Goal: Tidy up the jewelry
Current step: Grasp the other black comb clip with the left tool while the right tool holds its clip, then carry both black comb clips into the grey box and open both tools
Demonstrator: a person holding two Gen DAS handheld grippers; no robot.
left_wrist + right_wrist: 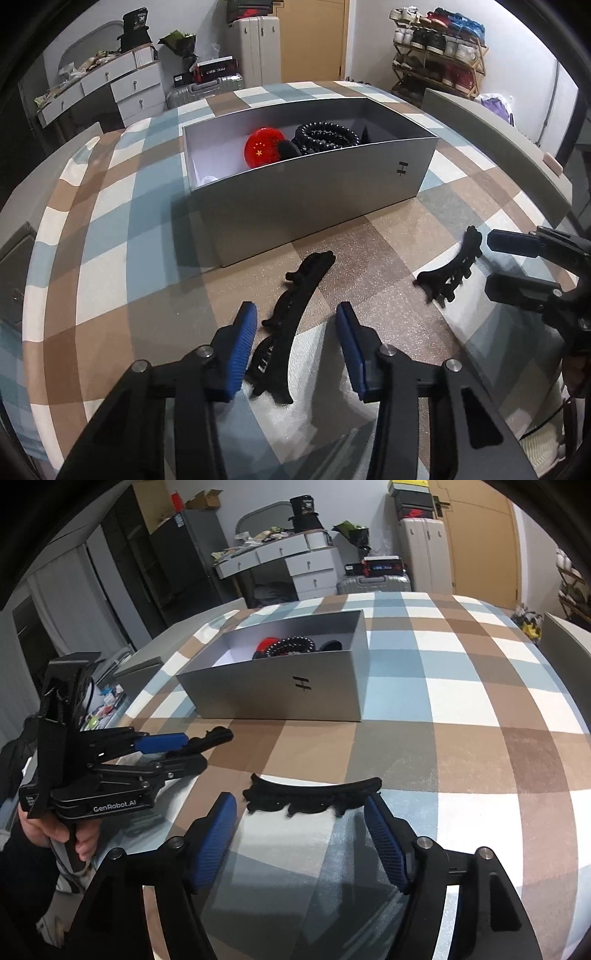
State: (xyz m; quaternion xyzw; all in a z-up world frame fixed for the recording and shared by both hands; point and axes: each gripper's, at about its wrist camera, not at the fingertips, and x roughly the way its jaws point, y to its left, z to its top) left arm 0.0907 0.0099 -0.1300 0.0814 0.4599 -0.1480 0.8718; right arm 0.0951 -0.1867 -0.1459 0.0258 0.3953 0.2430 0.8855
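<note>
Your task pieces are two black curved hair clips with scalloped, toothed edges, matte and plastic-looking. One hair clip (295,295) lies on the surface (369,236) between the blue pads of your left hand-held gripper (295,325); its jaws stand at a middling width and the pads are not pressing on the clip, though the left pad sits just beside it. The second hair clip (314,794) lies crosswise just ahead of your right hand-held gripper (301,812), whose jaws are spread wide; its right fingertip is at the clip's end, and you cannot tell whether it touches.

Behind both clips stands an open grey cardboard box (314,184) with a small dark mark on its near wall. Inside it you can see a glossy red round piece (262,147) with yellow stars and a coil of shiny black beads (325,134). The near wall cuts off the lower part of both, and a dark item beside the red piece is too hidden to name.

The surface is covered with a checked cloth in brown, pale blue and white under a glossy, slightly sparkling clear sheet. The pads are ribbed blue, the fingers black with metal pins. In the right wrist view your hand (55,830) grips the left tool's handle, partly cut off by the frame edge.
</note>
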